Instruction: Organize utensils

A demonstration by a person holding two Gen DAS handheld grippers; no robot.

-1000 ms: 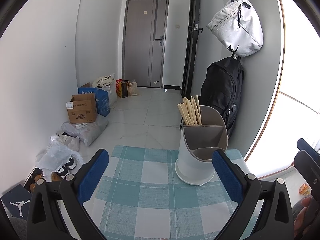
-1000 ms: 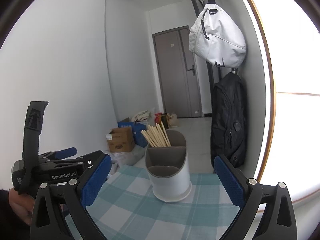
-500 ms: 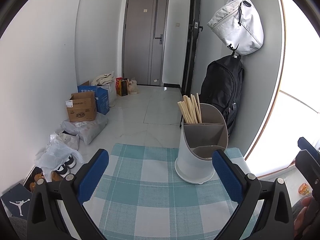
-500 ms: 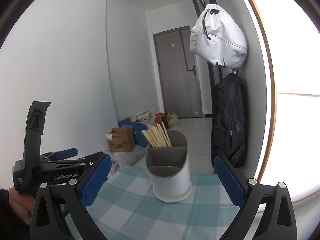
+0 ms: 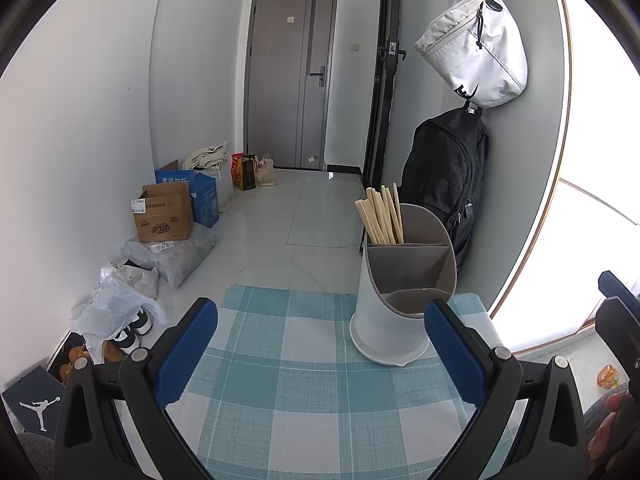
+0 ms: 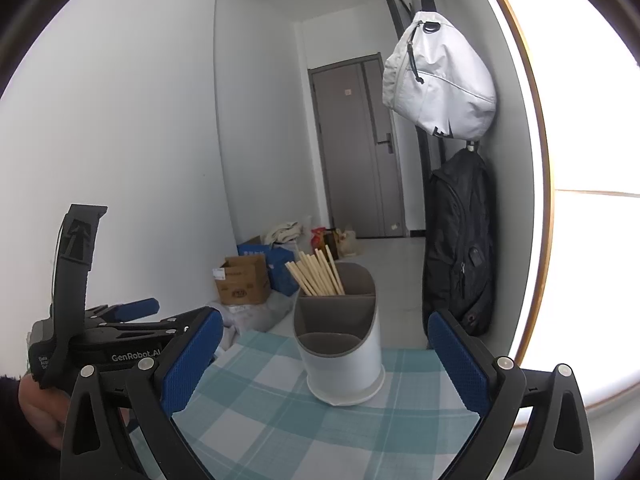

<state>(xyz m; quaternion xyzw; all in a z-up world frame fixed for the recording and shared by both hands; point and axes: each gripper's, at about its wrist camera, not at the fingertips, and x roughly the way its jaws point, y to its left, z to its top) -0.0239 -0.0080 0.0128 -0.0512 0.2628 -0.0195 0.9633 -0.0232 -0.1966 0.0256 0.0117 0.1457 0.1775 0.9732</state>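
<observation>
We see one checked tablecloth (image 5: 304, 392) filling the lower half of the left wrist view, and on it, at about 2 o'clock from the cloth's middle, one white utensil holder (image 5: 394, 280) with three grey compartments. Its farthest compartment holds a bundle of wooden chopsticks (image 5: 380, 216), roughly eight, leaning toward 11 o'clock; the other two compartments look empty from here.

Our left gripper (image 5: 320, 354) is spread wide and grasps nothing; its right blue pad sits in front of the holder's lower right edge, though we cannot tell whether it touches. Our right gripper (image 6: 320, 364) is equally wide apart and holds nothing, with the holder between its pads and farther off.

At 1 o'clock one black backpack (image 5: 444, 180) hangs under one white bag (image 5: 476, 44).
</observation>
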